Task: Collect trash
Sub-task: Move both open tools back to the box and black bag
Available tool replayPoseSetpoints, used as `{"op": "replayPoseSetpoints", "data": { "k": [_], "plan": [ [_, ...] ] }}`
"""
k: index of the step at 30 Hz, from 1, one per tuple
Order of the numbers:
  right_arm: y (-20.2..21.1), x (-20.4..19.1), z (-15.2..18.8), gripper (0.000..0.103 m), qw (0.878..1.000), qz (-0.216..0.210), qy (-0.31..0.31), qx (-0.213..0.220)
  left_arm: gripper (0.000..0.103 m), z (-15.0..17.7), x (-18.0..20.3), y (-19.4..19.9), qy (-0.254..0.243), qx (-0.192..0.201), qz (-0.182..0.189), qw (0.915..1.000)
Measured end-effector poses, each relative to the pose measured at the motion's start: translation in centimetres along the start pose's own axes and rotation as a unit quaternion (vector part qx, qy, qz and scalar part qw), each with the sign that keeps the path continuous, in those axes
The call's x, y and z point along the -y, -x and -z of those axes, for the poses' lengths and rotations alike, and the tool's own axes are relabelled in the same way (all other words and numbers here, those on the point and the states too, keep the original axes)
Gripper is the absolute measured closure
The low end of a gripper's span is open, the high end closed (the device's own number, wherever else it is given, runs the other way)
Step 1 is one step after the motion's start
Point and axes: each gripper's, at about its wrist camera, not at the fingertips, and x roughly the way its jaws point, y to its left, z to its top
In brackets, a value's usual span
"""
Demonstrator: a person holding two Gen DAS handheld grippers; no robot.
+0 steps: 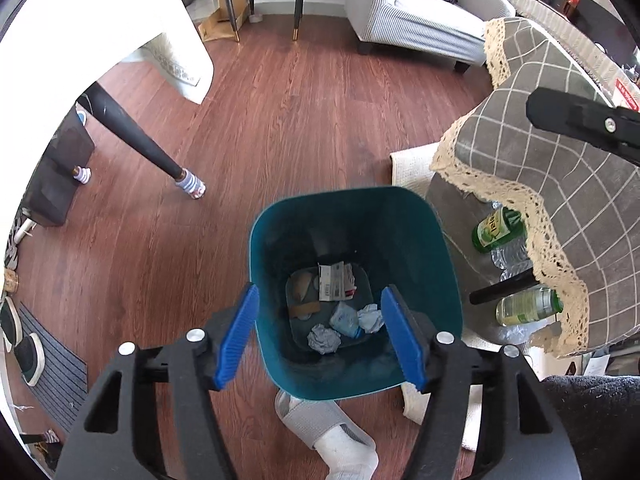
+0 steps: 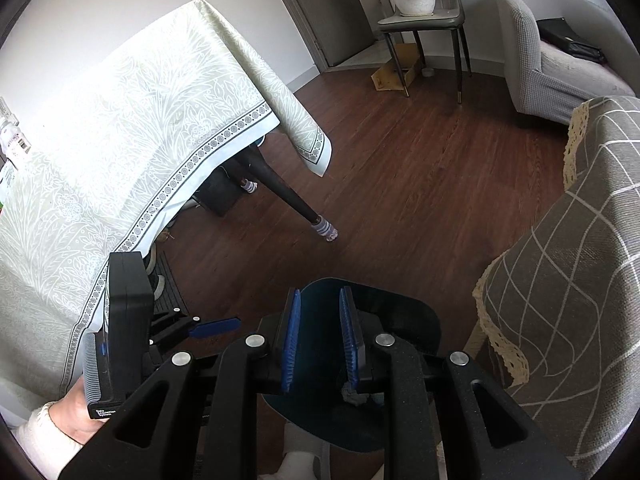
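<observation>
A teal trash bin (image 1: 420, 248) stands on the wood floor. Inside lie crumpled paper balls (image 1: 324, 339), a white printed wrapper (image 1: 336, 286) and a tan scrap (image 1: 301, 284). My left gripper (image 1: 320, 340) hovers over the bin's near rim, open and empty. My right gripper (image 2: 320, 340) is above the same bin (image 2: 416, 320), its blue pads (image 2: 291, 338) partly apart with nothing between them. A crumpled paper ball (image 2: 352, 395) shows just below the right finger. The left gripper's body (image 2: 124, 328) shows at left in the right wrist view.
A low table with a grey checked, lace-edged cloth (image 1: 560, 184) stands right of the bin, with bottles (image 1: 496, 228) under it. A dining table with a pale patterned cloth (image 2: 120, 140) is at left, its leg (image 1: 132, 136) nearby. A striped sofa (image 1: 420, 12) and chair (image 2: 424, 20) stand beyond. My foot (image 1: 340, 440) is by the bin.
</observation>
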Motion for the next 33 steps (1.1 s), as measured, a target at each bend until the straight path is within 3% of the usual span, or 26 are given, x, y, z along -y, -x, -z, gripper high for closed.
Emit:
{"op": "replayPoseSetpoints", "data": {
  "k": [7,10,17,22,27,33],
  "plan": [
    [1.5,0.6,-0.1,0.082,1.0,0.007,-0.002,0.013,0.034,-1.1,0.4,2.2,0.005,0.042,0.002,0.9991],
    [2.1,0.9,0.1,0.079,1.0,0.009,-0.002,0.016,0.032,-1.7,0.8,3.9,0.01,0.081,0.001,0.9966],
    [3.6,1.5,0.4,0.071,1.0,0.011,0.0,0.02,0.027,-3.1,3.4,8.9,0.008,0.183,0.027,0.9826],
    [5.9,2.1,0.3,0.058,0.999,0.024,0.009,0.038,0.024,-4.0,5.7,11.5,0.003,0.237,0.039,0.9707],
    [8.8,3.3,0.5,0.049,0.997,0.037,0.008,0.063,0.022,-4.8,8.3,12.9,-0.003,0.267,0.052,0.9624],
    [11.9,5.7,1.1,0.046,0.995,0.053,0.0,0.083,0.021,-6.1,11.8,13.6,-0.01,0.278,0.067,0.9581]
  ]
}}
